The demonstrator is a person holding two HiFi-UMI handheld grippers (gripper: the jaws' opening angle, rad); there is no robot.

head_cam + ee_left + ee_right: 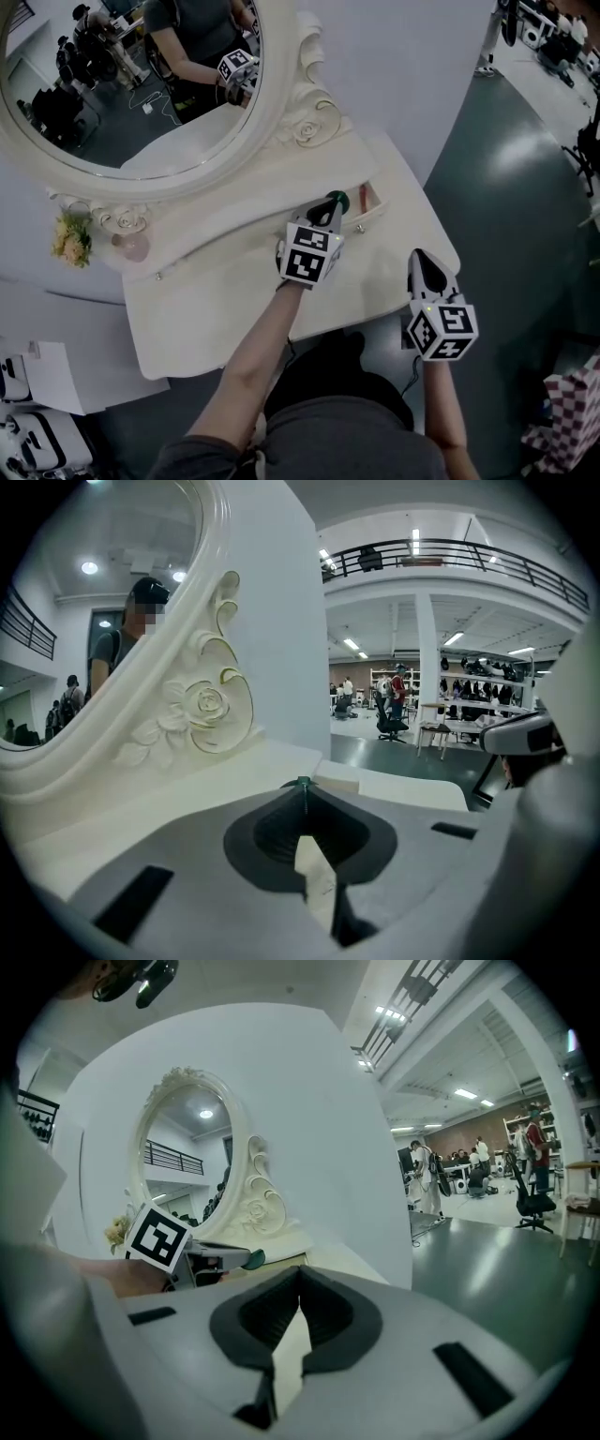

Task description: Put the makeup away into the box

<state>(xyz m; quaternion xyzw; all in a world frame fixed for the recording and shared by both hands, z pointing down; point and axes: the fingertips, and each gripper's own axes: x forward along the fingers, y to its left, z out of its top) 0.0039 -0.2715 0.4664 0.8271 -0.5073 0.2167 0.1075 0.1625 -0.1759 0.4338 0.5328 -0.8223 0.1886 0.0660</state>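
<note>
Hovering at cream dressing table: left gripper jaws closed, empty; right gripper jaws closed, empty.

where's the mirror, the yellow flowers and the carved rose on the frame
mirror (112, 94), head view, on the glass
yellow flowers (72, 239), head view, middle of the bunch
carved rose (202, 705), left gripper view, centre of the bloom

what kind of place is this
Likely a big open lab or workshop hall, not a bedroom: the dressing table and mirror are a staged set, with a mezzanine railing and office chair beyond.
</note>
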